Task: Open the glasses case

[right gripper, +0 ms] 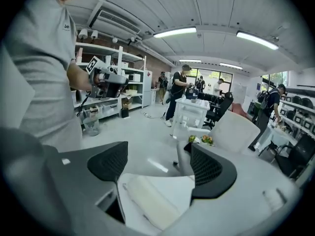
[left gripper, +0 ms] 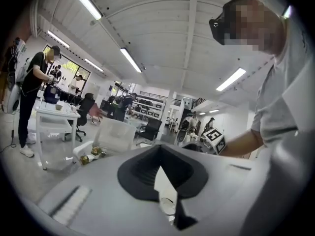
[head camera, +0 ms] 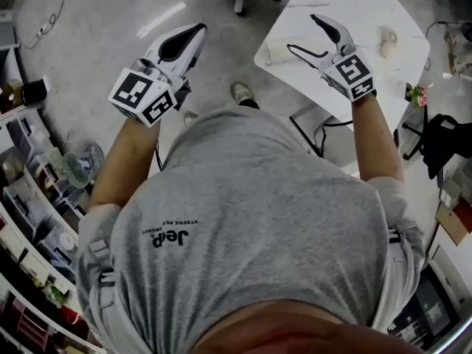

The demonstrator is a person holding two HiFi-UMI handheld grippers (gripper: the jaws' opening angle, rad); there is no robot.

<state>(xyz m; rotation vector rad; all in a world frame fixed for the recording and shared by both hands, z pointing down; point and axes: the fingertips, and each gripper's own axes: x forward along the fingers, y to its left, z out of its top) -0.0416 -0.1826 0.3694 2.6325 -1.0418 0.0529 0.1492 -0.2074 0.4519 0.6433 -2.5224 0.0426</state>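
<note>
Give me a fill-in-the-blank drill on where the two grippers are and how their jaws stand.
1. The right gripper is ____, with nothing between its jaws.
2. The left gripper, jaws shut, hangs over the grey ____.
3. The cream glasses case lies untouched on the white ____.

Missing words: open; floor; table.

Grippers: two, the left gripper (head camera: pixel 198 29) and the right gripper (head camera: pixel 301 32). Marker cubes (head camera: pixel 144 96) (head camera: pixel 354 74): two, one per gripper. White table (head camera: pixel 369 6): one. Pale glasses case (right gripper: pixel 147 200): one. Small cream object (head camera: pixel 386 41): one. Flower bunch (head camera: pixel 417 94): one.
</note>
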